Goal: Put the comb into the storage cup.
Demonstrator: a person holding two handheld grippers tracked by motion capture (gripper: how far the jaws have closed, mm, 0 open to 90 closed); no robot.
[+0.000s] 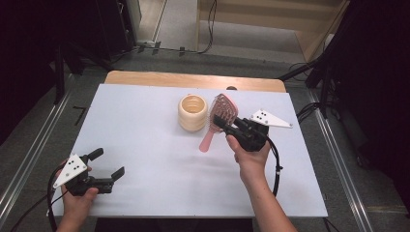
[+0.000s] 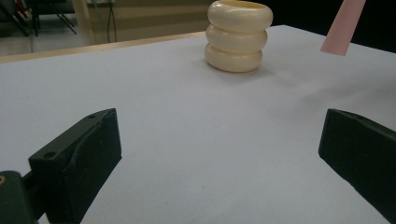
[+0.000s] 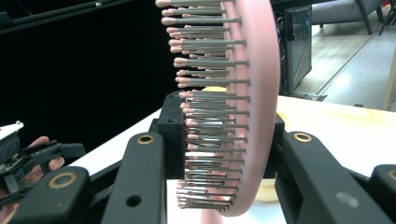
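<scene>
Right gripper: up over the right half of the table, jaws clamped on the pink hairbrush. In the right gripper view the brush head sits squeezed between the two black jaws, bristles pointing left.
Hairbrush: off the surface, handle slanting down toward the near side, its tip hanging above the white tabletop. The head is just beside the cream holder.
Cream holder: a ribbed, three-ring pot, upright, open at the top, standing mid-table toward the far edge. The left gripper view catches it ahead, with the pink handle tip poking in at top right.
Left gripper: low at the near-left corner, held in the left hand, jaws spread wide, nothing between them.
Gap between grippers: well apart, left near, right farther.
</scene>
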